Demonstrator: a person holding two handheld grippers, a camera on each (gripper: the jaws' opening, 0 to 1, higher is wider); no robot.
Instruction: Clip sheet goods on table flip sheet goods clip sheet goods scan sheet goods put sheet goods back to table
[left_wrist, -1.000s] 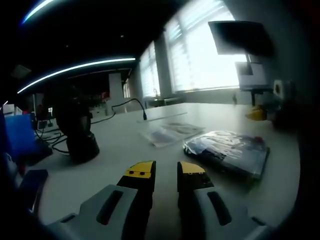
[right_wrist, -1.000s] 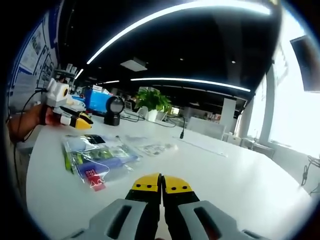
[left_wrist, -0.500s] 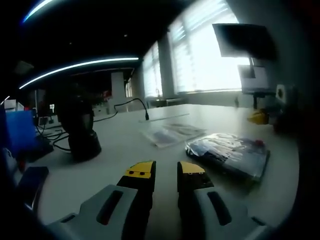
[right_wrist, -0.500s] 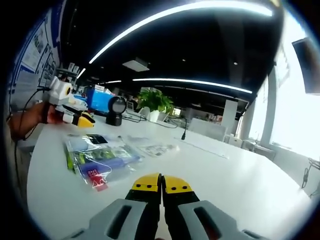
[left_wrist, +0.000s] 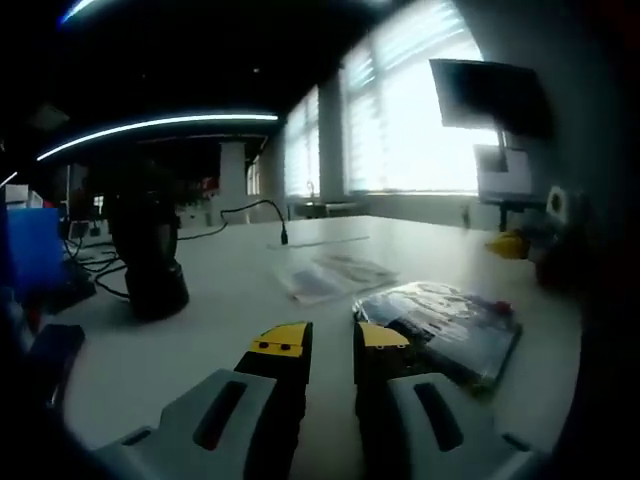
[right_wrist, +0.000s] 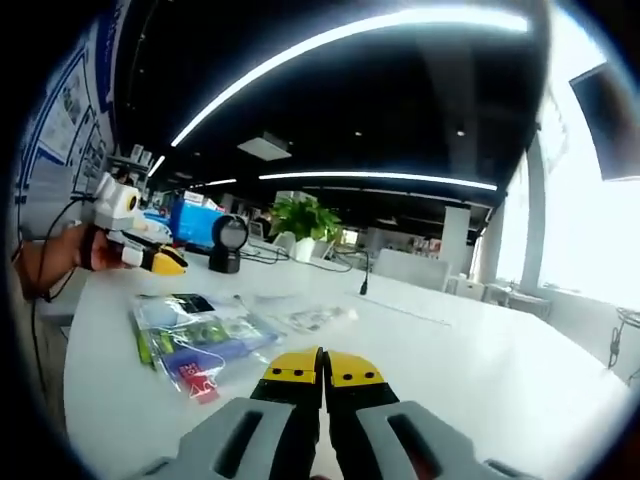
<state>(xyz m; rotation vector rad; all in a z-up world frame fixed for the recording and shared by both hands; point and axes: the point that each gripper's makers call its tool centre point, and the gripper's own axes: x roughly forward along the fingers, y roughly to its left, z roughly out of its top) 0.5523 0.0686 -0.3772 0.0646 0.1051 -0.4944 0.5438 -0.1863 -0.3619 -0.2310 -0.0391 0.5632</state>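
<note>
Left gripper view shows the left gripper (left_wrist: 332, 340) parted beside the sheet goods (left_wrist: 440, 325) on the table (left_wrist: 230, 310); it should take the near edge low, while the right gripper (right_wrist: 322, 367) sits closed, empty.

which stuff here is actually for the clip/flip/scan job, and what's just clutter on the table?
Job:
bagged sheet goods
scanner
left gripper, jaws apart
right gripper, jaws together

Lying about:
clear flat packets
gooseneck mic
potted plant
blue box

Right hand-held gripper (right_wrist: 323, 367), jaws together, hovers near bagged sheet goods (right_wrist: 200, 340).
</note>
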